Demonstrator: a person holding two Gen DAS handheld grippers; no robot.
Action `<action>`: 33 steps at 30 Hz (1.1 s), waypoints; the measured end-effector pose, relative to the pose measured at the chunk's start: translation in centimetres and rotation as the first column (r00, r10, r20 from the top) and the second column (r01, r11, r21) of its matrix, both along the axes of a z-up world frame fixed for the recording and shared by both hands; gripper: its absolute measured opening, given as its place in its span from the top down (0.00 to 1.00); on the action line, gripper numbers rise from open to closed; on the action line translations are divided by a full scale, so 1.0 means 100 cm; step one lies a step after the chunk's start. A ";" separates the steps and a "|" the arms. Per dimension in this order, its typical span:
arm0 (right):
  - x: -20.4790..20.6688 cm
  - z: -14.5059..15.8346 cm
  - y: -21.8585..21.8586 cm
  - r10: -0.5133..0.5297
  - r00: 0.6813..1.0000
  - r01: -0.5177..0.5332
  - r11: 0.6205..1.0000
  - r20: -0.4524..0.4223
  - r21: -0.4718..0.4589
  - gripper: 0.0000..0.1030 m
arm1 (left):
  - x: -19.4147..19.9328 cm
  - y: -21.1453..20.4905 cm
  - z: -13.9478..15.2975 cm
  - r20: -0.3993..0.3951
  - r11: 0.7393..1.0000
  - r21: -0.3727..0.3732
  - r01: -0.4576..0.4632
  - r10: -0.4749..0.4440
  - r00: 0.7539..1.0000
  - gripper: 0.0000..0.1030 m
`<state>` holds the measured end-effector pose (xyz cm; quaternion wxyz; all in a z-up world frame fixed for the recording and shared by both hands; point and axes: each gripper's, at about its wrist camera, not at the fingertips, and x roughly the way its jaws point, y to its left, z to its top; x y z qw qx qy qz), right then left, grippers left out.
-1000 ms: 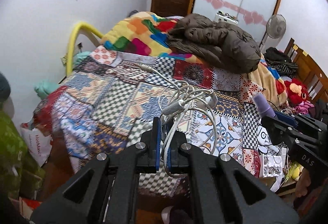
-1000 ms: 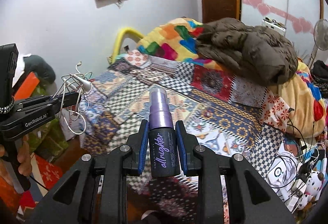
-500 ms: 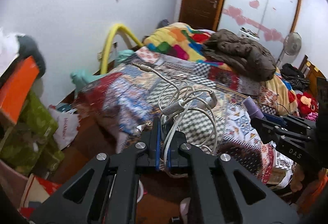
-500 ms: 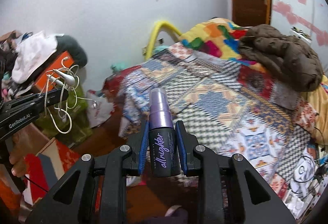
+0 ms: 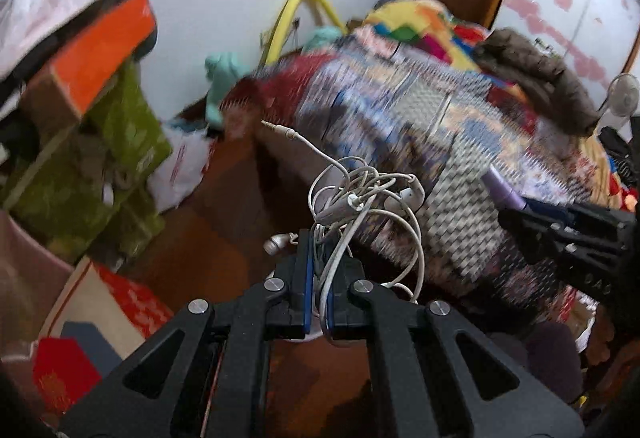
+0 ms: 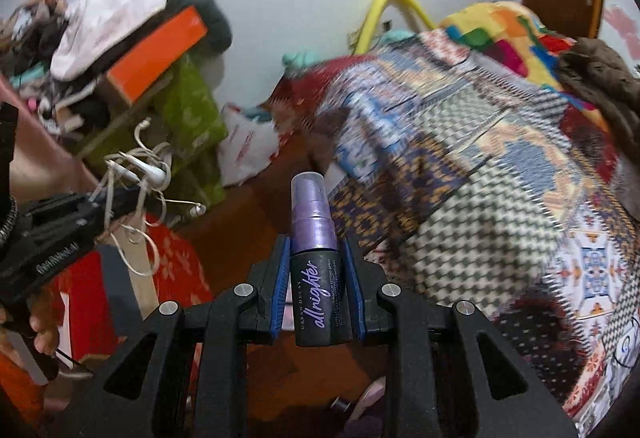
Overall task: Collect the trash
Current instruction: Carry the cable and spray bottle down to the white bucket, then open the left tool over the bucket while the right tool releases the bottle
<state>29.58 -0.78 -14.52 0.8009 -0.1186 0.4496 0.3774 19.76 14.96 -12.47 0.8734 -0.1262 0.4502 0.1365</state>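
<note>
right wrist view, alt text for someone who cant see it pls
The right gripper clamps an upright purple spray bottle above a patterned bedspread. At left, the left gripper holds tangled white earphones.

Counts, both views:
- tools: two, left tool (image 5: 317, 270) and right tool (image 6: 316, 270).
- tangled white earphones (image 5: 360, 197): one bundle, three earbuds seen, one jack plug.
- spray bottle (image 6: 316, 270): one, dark body with purple cap.
- orange box (image 6: 158, 53): one.
- green boxes (image 5: 128, 133): at least two, blurred.
- bed (image 6: 500, 157): one.
- brown jacket (image 5: 540, 77): one.
- yellow hoop (image 5: 298, 9): one.
- fan (image 5: 622, 99): one.
</note>
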 end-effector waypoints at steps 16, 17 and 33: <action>-0.007 -0.136 0.083 0.106 0.955 -0.168 0.964 -0.278 -0.208 0.76 | 0.009 0.038 -0.184 -0.355 0.973 -0.195 -0.120 0.044 0.934 0.97; -0.004 -0.146 0.086 0.102 0.947 -0.173 0.961 -0.306 -0.216 0.76 | 0.010 0.041 -0.191 -0.367 0.969 -0.208 -0.134 0.050 0.929 0.97; 0.030 -0.198 0.119 0.045 0.905 -0.169 0.951 -0.424 -0.259 0.72 | 0.040 0.065 -0.240 -0.447 0.946 -0.259 -0.195 0.062 0.892 0.75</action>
